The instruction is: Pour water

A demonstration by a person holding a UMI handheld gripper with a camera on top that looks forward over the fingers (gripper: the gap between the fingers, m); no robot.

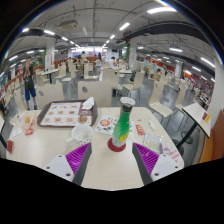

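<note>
A large canteen or food-court hall: rows of pale tables with chairs (pixel 128 88) stretch away toward twelve o'clock under long strip ceiling lights (pixel 125 26). On the near desk (pixel 45 148), a meal tray (pixel 64 113) lies at ten o'clock.

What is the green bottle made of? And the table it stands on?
The green bottle looks like see-through plastic or glass: light shines through its green body, and its base is red. I cannot tell which. It stands just ahead of the open gripper. The table looks like smooth, pale laminate or painted board, with a dull even shine; that is a guess.
</note>
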